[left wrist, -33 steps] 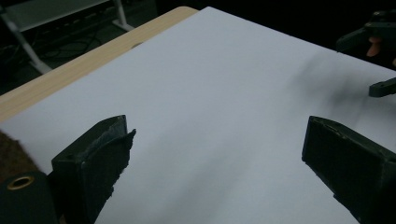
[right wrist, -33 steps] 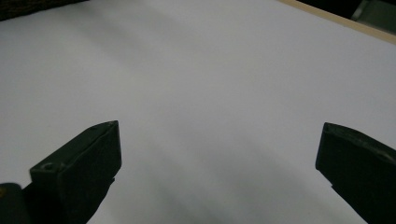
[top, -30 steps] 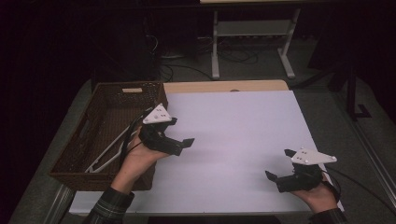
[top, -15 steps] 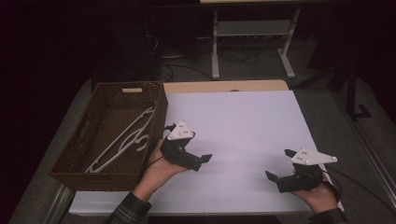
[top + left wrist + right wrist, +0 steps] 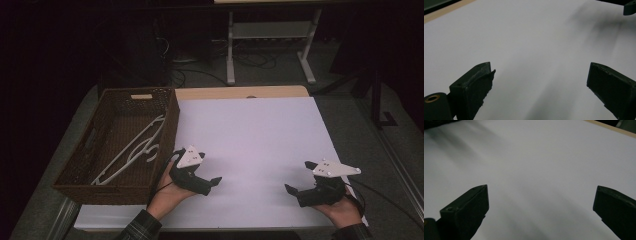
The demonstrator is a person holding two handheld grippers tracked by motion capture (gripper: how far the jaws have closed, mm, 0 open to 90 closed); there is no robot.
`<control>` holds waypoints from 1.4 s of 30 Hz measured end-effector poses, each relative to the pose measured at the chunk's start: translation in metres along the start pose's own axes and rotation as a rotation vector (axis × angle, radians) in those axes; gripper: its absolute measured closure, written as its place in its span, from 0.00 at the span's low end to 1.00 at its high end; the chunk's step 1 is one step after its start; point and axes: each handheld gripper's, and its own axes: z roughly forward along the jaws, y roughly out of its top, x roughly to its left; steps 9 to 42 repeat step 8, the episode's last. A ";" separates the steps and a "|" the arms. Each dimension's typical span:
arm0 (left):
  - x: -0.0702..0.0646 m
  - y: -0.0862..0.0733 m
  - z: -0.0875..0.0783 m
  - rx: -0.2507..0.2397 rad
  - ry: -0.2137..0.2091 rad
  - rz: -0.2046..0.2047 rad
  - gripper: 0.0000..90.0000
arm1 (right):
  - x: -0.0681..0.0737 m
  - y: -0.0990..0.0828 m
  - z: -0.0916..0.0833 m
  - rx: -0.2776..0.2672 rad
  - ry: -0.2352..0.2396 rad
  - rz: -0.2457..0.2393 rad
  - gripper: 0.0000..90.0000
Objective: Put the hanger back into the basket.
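So the white hangers (image 5: pixel 131 149) are lying loose in the brown basket (image 5: pixel 169 131) at the left of the high view, which looks like the drop-off spot. Both hands rest low on the white surface (image 5: pixel 250 135), probably idling: left gripper (image 5: pixel 207 184) just right of the basket, right gripper (image 5: pixel 298 179) lower right, fingers on both spread wide, holding nothing.

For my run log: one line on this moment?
left hand-held gripper: open, empty | right hand-held gripper: open, empty | hangers: in basket
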 end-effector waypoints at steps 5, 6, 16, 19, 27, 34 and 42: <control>0.003 -0.006 0.000 0.008 0.002 -0.009 0.07 | -0.003 -0.003 0.000 -0.006 0.008 0.015 0.00; 0.003 -0.006 0.000 0.016 0.005 -0.002 0.07 | -0.003 -0.003 0.000 -0.004 0.007 0.017 0.00; 0.004 -0.008 0.002 0.024 0.013 0.001 0.07 | -0.003 -0.004 0.001 -0.007 0.007 0.020 0.00; 0.004 -0.008 0.002 0.024 0.013 0.001 0.07 | -0.003 -0.004 0.001 -0.007 0.007 0.020 0.00; 0.004 -0.008 0.002 0.024 0.013 0.001 0.07 | -0.003 -0.004 0.001 -0.007 0.007 0.020 0.00; 0.004 -0.008 0.002 0.024 0.013 0.001 0.07 | -0.003 -0.004 0.001 -0.007 0.007 0.020 0.00; 0.004 -0.008 0.002 0.024 0.013 0.001 0.07 | -0.003 -0.004 0.001 -0.007 0.007 0.020 0.00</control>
